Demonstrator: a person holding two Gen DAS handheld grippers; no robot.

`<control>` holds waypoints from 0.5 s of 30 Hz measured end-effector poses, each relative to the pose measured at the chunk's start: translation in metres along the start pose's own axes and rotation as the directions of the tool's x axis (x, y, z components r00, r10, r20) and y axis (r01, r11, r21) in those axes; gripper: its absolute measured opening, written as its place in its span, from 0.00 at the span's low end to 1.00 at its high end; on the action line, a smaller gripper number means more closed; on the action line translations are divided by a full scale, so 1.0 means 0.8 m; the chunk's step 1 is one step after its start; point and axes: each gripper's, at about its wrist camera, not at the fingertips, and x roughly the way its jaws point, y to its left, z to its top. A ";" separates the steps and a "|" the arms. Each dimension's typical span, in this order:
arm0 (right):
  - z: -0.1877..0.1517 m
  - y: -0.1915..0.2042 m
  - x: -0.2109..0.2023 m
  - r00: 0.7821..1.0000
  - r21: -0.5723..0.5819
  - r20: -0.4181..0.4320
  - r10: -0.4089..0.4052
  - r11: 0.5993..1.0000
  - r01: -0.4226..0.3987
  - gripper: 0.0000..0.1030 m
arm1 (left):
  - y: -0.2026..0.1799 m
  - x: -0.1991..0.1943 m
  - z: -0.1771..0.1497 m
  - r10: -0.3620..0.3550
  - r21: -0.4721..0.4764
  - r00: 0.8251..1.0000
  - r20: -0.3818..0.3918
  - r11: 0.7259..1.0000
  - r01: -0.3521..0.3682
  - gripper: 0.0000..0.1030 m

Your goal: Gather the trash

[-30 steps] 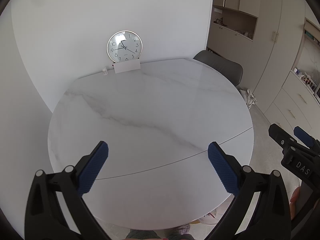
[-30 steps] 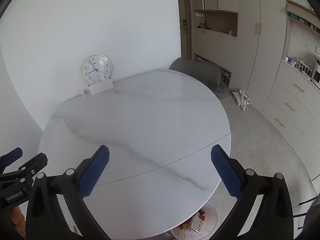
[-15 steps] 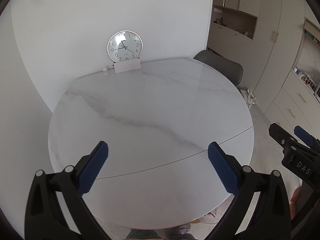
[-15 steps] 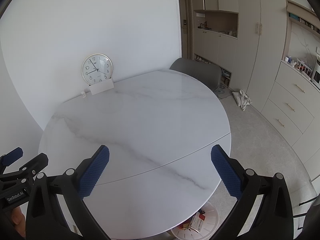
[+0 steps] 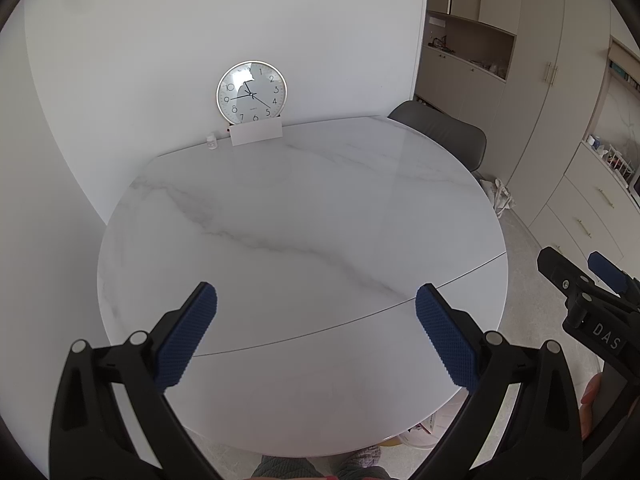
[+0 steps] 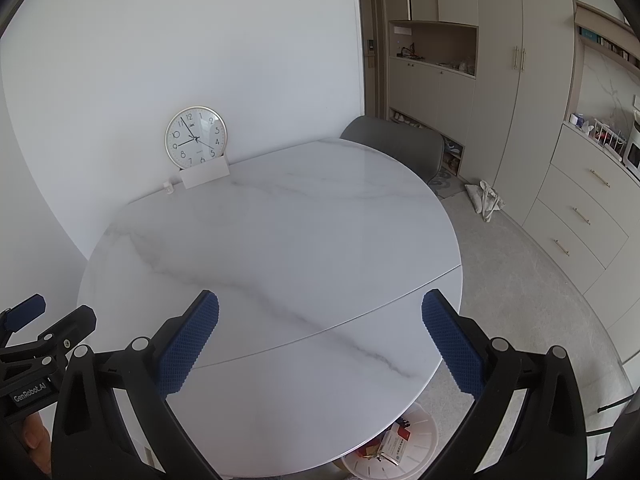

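— Left wrist view, item one: what do your left tongs (image 5: 316, 336) carry?
— Nothing. My left tongs are spread wide, blue pads well apart, hovering over the near edge of the round marble bench (image 5: 304, 220). My right tongs (image 5: 580, 284) show at the right margin of that view, off the bench edge, above the floor.

— Item two: the right tongs?
— Equally wide, empty (image 6: 320, 336), over the near part of the bench (image 6: 280, 240). My left tongs (image 6: 44, 320) appear at the left margin there.

— Item three: articles on the bench?
— One wall clock (image 5: 252, 93) leaning on the wall at the far edge; one white card (image 5: 257, 133) propped in front of it; one small white bottle (image 5: 211, 141) just left of the card.

— Item four: the trash?
— In a white bin (image 6: 420, 444) on the floor beneath the near right rim of the bench, seen from the right wrist: paper packets (image 6: 394, 442) lying inside.

— Item five: surroundings?
— One grey chair (image 6: 396, 142) at the far side; one crumpled cloth bag (image 6: 486, 198) on the floor by the cabinets (image 6: 576, 200).
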 end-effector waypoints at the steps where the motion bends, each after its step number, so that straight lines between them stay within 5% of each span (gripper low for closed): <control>1: 0.000 0.000 0.000 1.000 0.000 -0.001 0.000 1.000 0.000 0.98 | 0.000 0.000 0.000 -0.001 0.000 1.000 0.000 1.000 0.001 0.93; 15: -0.001 0.000 -0.002 1.000 -0.001 -0.002 -0.001 1.000 0.001 0.98 | -0.001 -0.004 -0.002 0.001 -0.002 1.000 0.000 1.000 -0.001 0.93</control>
